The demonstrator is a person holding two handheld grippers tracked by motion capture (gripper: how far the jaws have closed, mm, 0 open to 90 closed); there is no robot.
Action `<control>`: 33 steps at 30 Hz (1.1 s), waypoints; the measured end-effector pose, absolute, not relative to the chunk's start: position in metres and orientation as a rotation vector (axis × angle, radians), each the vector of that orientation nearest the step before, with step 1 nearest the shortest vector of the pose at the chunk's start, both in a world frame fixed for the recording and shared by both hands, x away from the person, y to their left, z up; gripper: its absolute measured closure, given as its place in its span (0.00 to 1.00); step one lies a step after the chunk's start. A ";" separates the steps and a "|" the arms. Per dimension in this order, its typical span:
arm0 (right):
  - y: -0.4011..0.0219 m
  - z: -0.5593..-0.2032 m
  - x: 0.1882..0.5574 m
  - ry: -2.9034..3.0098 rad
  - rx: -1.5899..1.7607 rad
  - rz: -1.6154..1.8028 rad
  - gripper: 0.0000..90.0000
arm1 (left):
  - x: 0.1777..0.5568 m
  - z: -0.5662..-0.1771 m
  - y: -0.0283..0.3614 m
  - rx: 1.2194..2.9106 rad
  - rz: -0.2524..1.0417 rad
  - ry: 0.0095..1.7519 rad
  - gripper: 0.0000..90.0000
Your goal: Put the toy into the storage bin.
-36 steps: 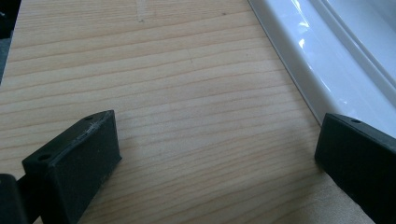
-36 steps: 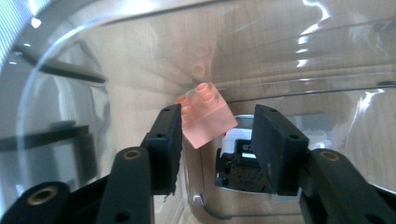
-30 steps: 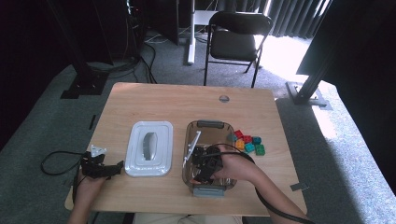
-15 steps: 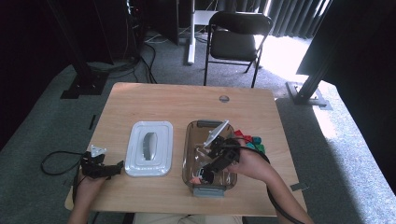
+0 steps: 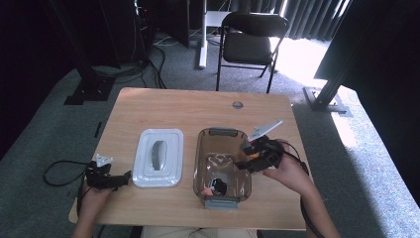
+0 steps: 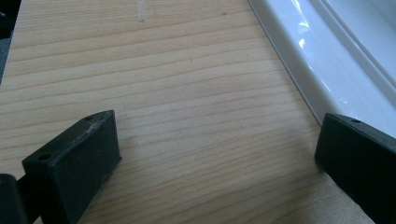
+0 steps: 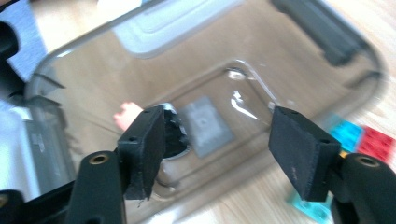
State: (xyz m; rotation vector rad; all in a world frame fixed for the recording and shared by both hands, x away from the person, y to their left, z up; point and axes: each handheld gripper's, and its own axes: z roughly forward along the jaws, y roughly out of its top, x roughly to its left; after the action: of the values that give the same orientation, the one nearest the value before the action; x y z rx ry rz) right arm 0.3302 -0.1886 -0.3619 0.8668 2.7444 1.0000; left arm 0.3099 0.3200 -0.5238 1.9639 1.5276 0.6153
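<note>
My wooden counter [image 5: 173,106] stands on grey carpet [image 5: 44,129]. Beyond it sits a black folding chair [image 5: 250,42], with dark curtains [image 5: 307,17] behind. Bright daylight falls across the floor at the right.

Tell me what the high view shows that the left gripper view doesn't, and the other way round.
High view alone: the clear brown plastic container with a small black piece inside, the right hand-held gripper over its right rim with jaws apart and nothing between them, and a black folding chair beyond the table. Left gripper view alone: the wood grain up close between the left hand-held gripper jaws, which stand wide apart and hold nothing. Shared: the light wooden table and the white plastic lid.
</note>
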 end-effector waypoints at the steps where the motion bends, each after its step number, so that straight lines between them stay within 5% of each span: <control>1: -0.193 -0.362 0.330 2.727 0.887 1.003 0.38 | 0.310 -0.524 0.320 1.964 0.616 1.528 0.01; 12: -0.249 -0.376 0.335 2.550 1.141 1.027 0.38 | 0.310 -0.524 0.320 1.962 0.617 1.527 0.01; 33: -0.307 -0.474 0.372 2.266 1.616 0.781 0.41 | 0.310 -0.524 0.320 1.961 0.616 1.528 0.01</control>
State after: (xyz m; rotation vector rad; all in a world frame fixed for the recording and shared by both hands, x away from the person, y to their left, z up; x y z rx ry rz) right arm 0.3717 -0.3073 -0.4737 1.6158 2.2664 0.7806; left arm 0.3099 0.3199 -0.5239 1.9613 1.5281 0.6165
